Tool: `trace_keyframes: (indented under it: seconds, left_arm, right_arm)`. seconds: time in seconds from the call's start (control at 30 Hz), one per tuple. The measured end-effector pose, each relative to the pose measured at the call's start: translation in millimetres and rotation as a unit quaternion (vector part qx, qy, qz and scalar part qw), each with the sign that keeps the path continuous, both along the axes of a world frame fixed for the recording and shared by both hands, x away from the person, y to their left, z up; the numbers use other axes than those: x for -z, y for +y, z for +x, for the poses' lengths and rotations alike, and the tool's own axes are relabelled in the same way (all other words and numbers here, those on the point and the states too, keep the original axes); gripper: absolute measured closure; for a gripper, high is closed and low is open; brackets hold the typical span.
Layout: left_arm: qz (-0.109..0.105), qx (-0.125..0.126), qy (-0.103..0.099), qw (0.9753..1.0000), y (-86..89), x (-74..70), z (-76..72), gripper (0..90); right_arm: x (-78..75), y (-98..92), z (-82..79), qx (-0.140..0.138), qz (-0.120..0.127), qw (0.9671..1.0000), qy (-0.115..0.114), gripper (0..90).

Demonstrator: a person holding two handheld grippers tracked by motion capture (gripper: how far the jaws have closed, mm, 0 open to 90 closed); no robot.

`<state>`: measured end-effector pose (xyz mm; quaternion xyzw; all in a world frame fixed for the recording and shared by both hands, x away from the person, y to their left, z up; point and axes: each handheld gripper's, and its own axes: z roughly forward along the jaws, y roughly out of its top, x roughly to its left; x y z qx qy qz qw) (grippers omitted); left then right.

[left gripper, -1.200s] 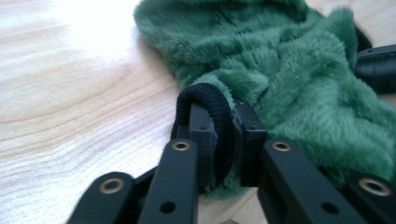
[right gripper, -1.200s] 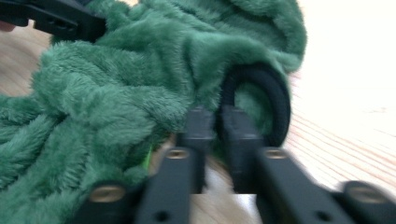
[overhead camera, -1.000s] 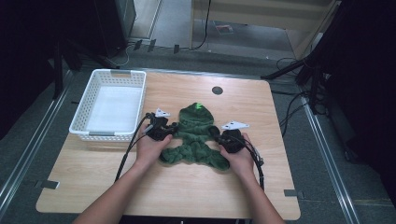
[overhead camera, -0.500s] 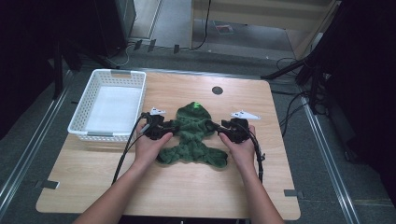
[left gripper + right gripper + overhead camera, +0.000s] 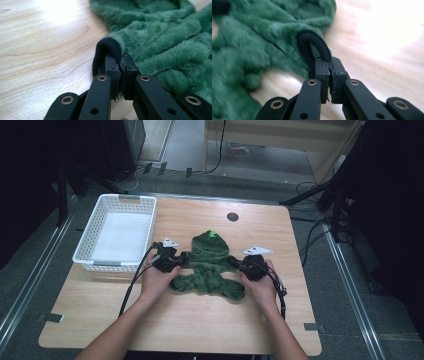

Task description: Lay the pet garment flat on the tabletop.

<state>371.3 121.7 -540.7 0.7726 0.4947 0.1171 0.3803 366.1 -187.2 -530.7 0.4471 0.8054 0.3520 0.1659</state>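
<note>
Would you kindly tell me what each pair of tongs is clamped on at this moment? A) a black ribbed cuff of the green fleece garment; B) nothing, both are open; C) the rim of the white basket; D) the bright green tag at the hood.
A: in each gripper view the jaws are pressed shut on a black ribbed cuff of the green fleece garment, the left tongs on one and the right tongs on the other.

No legible txt, labels, brands or nos. anywhere in views.

Fuzzy dark-green garment (image 5: 207, 270) with black ribbed cuffs (image 5: 110, 48), white slatted basket (image 5: 117, 232), pale wood-grain table (image 5: 200, 320), black tools (image 5: 329, 72)
</note>
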Motion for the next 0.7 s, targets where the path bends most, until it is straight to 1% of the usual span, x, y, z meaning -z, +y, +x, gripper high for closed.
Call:
trace_keyframes:
  seconds: [0.03,0.07,0.13,0.17,0.2,0.27,0.3,0.33,0.4,0.43,0.47,0.53,0.57,0.6,0.63,0.67,0.7]
  left_arm:
    - [0.0,-0.001,0.0,1.0,0.1,0.8,-0.2,87.1]
    - [-0.003,-0.002,0.0,1.0,-0.1,1.9,-0.4,87.0]
    - [-0.007,0.0,0.001,1.0,-2.1,2.3,-1.2,85.3]
    - [-0.009,0.004,0.0,1.0,-3.7,1.1,-2.2,80.9]
    - [-0.008,0.007,-0.007,0.9999,-5.6,-0.9,-3.9,72.7]
    - [0.002,0.007,-0.025,0.9997,-6.9,-7.7,-8.2,55.4]
    - [-0.004,0.009,-0.028,0.9996,-6.3,-11.8,-10.4,50.3]
    - [-0.008,0.011,-0.032,0.9994,-4.9,-16.3,-12.6,48.0]
    - [-0.023,0.009,-0.043,0.9988,-2.8,-25.4,-17.6,44.5]
    - [-0.029,0.014,-0.048,0.9983,-1.6,-29.9,-20.2,43.4]
    - [-0.031,0.016,-0.054,0.9979,-1.0,-33.9,-23.4,43.0]
    - [-0.038,0.016,-0.065,0.997,-3.3,-38.6,-32.1,43.0]
    - [-0.04,0.021,-0.067,0.9967,-6.5,-38.5,-37.2,43.3]
    - [-0.04,0.032,-0.063,0.9967,-11.9,-36.8,-42.4,43.5]
    - [-0.033,0.046,-0.06,0.9966,-18.8,-33.7,-47.0,43.8]
    - [-0.022,0.057,-0.055,0.9966,-26.0,-29.8,-50.8,43.8]
    - [-0.01,0.062,-0.053,0.9966,-32.5,-25.5,-53.4,43.8]
  right_arm:
    - [1.6,-3.2,-1.2,0.002,0.007,1.0,0.004,87.6]
    - [2.5,-5.0,-2.0,0.003,0.011,0.9999,0.012,87.6]
    - [2.4,-5.2,-2.1,0.003,0.012,0.9998,0.018,87.0]
    - [1.0,-5.1,-1.9,0.003,0.015,0.9997,0.021,85.3]
    - [-1.5,-5.1,-2.3,0.003,0.025,0.9995,0.02,81.9]
    - [-9.2,-6.3,-4.5,-0.001,0.046,0.9989,0.008,64.4]
    - [-13.9,-7.5,-6.5,-0.004,0.055,0.9985,0.0,59.6]
    - [-19.0,-8.7,-9.3,-0.005,0.062,0.998,-0.007,57.4]
    - [-28.8,-9.5,-16.2,0.0,0.066,0.9974,-0.028,52.2]
    - [-33.7,-9.0,-20.8,0.005,0.064,0.9972,-0.039,51.6]
    - [-37.9,-8.0,-25.9,0.011,0.064,0.9966,-0.052,51.2]
    - [-44.3,-4.7,-39.6,0.027,0.072,0.9937,-0.082,52.5]
    - [-45.4,-1.1,-46.5,0.028,0.077,0.9929,-0.086,53.5]
    - [-44.1,4.3,-52.0,0.018,0.079,0.9935,-0.079,54.1]
    - [-40.6,11.3,-55.4,0.003,0.075,0.9952,-0.062,54.0]
    - [-35.5,19.7,-57.6,-0.011,0.068,0.9969,-0.039,53.9]
    - [-29.5,27.3,-58.8,-0.027,0.063,0.9974,-0.023,53.9]
